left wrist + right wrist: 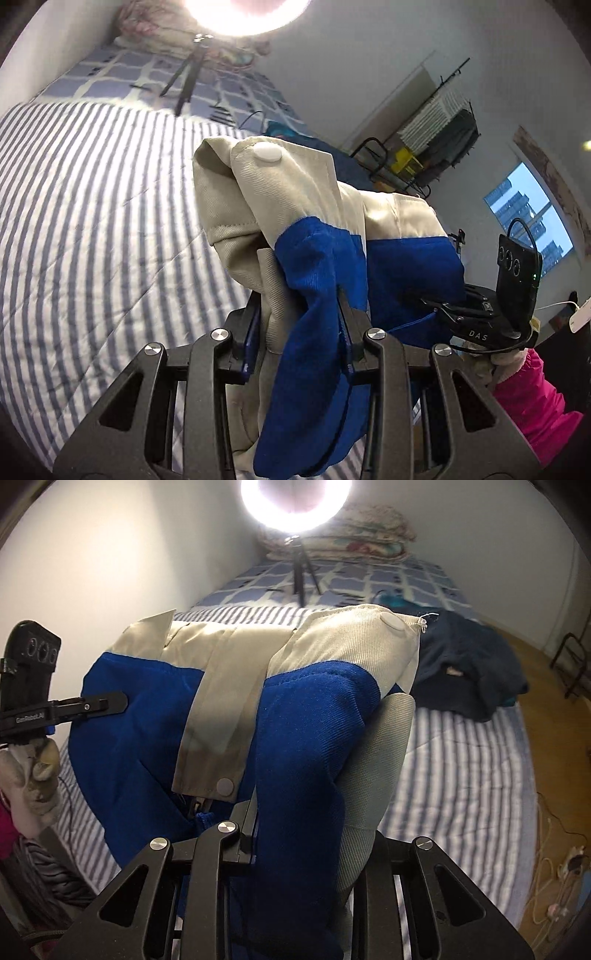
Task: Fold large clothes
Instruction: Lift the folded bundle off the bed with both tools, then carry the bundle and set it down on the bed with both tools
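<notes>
The jacket (369,236), a large blue and cream garment, hangs bunched between your two hands above the bed (92,221), clear of the striped cover as far as both views show. You look to be in the lifting step: the cloth is gathered up so it can be shaken out or spread before any fold is made. No fold is laid yet.

On the far right of the bed a dark blue garment (469,672) lies in a heap, and a ring light on a tripod (301,572) stands at the far end by the stacked bedding, so keep the spread to the near, open stripes.

Your left tongs (295,325) are closed down on a thick wad of blue and cream cloth, jaws narrow and pressing from both sides. Your right tongs (306,830) grip likewise, with the blue sleeve-like roll and cream lining filling the gap; the right-hand finger is hidden by cloth.

Next, I judge, you need to draw your hands apart until the held edge goes taut, then lower the jacket flat, with the cream snap button (266,154) facing where you can see it.
</notes>
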Demonstrator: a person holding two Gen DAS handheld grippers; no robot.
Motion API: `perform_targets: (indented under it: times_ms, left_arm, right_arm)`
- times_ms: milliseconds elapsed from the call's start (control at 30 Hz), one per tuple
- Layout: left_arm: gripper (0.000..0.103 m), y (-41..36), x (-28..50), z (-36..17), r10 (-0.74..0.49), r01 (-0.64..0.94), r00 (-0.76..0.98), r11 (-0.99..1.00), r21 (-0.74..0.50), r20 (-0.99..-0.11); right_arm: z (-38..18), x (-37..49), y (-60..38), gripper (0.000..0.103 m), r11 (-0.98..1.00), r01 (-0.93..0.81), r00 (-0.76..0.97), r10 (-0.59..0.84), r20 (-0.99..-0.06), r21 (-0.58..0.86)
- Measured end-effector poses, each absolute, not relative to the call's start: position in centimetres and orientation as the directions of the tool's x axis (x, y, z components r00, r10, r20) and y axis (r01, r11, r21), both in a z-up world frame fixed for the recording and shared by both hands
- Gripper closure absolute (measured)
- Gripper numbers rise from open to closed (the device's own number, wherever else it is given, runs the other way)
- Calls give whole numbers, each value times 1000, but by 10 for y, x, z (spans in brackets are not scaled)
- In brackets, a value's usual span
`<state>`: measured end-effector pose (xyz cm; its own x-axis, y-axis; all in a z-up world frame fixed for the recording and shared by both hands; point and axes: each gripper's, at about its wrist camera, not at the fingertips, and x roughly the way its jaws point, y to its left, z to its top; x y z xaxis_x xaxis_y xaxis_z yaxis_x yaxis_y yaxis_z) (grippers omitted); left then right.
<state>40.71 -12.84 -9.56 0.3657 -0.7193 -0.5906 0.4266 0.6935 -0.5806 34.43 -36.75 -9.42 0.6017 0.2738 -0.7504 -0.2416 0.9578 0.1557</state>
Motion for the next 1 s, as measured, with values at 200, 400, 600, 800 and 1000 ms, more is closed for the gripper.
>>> perform_targets:
  times_ms: [200, 400, 600, 800, 1000]
  left_arm:
    - [69, -166, 434, -84, -741, 460, 344, 668, -584, -577]
    - [69, -211, 472, -75, -760, 503, 336, 644, -577, -556]
    - [69, -262, 524, -69, -774, 544, 334, 624, -561, -537]
    - [69, -307, 582, -59, -787, 581, 348, 607, -542, -509]
    - [69, -343, 632, -59, -799, 578, 359, 596, -556, -483]
  right_arm:
    - [-86, 355, -401, 81, 966, -196, 636, 256, -728, 168]
    - [-79, 382, -442, 82, 973, -152, 673, 229, -704, 172]
    - [-72, 426, -490, 82, 977, -98, 716, 203, -668, 192]
    - [-60, 474, -525, 82, 987, -62, 753, 145, -642, 150]
    - [-49, 521, -553, 82, 991, -24, 769, 101, -631, 129]
